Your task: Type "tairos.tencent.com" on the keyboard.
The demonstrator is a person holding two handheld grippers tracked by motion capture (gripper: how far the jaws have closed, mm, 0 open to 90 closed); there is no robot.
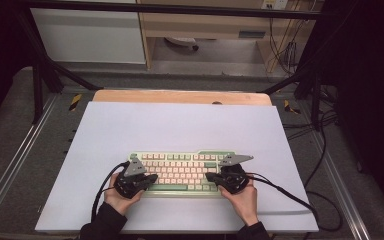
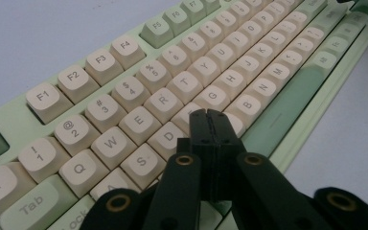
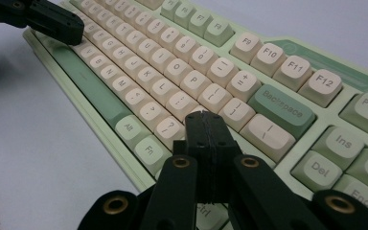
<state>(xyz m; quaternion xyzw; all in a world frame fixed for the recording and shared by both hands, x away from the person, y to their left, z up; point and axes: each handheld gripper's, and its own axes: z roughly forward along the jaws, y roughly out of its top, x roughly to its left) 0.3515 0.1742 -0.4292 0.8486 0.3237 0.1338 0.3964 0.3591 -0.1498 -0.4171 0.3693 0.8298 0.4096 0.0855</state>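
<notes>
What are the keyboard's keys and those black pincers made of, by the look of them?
Keycaps: likely matte plastic, cream with printed legends and soft rounded edges. Keyboard case: pale green plastic, probably. Left gripper and right gripper: black matte plastic, apparently, with brass-coloured rivets.

closed right gripper (image 3: 206, 117), over keyboard (image 3: 182, 72)

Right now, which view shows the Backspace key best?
Right gripper view: Backspace key is close, its label readable, beyond the shut right gripper. High view shows the keyboard too small to read; left gripper view shows its letter rows.
</notes>
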